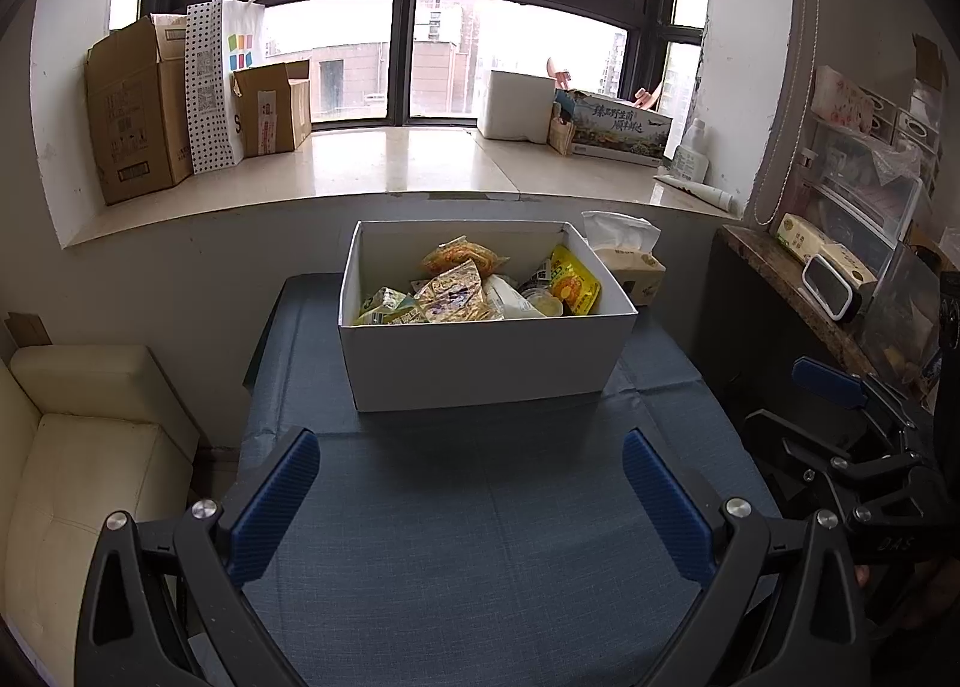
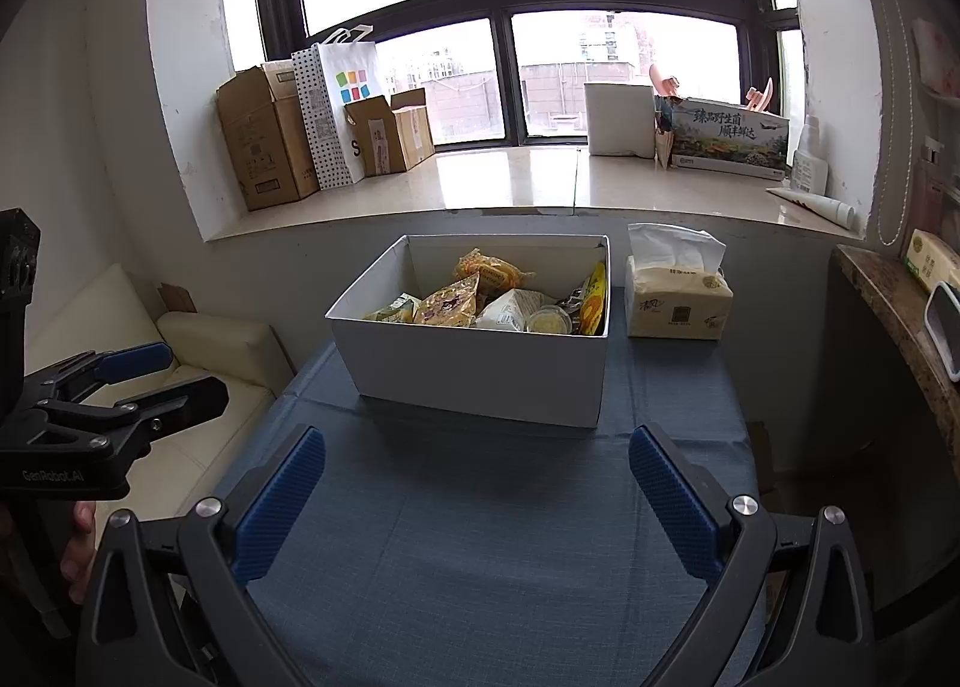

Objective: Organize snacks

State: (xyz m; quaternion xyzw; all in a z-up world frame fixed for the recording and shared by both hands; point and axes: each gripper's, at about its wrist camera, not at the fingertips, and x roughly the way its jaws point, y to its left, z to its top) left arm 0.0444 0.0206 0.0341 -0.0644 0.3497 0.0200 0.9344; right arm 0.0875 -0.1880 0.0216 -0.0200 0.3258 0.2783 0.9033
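Note:
A white open box (image 1: 486,357) (image 2: 474,369) stands on the blue-clothed table (image 1: 480,537) (image 2: 480,555) and holds several snack packets (image 1: 456,291) (image 2: 456,300), mostly yellow and orange, plus a small round cup (image 2: 549,321). My left gripper (image 1: 471,498) is open and empty, held above the cloth in front of the box. My right gripper (image 2: 477,492) is open and empty, also in front of the box. Each gripper shows at the edge of the other's view: the right one (image 1: 840,417), the left one (image 2: 120,387).
A tissue pack (image 2: 675,297) (image 1: 630,261) sits right of the box. A cream sofa (image 1: 78,447) is to the left, a dark side counter (image 2: 888,303) to the right. The windowsill behind holds cardboard boxes (image 1: 138,111), a paper bag (image 2: 339,111) and a printed carton (image 2: 729,138).

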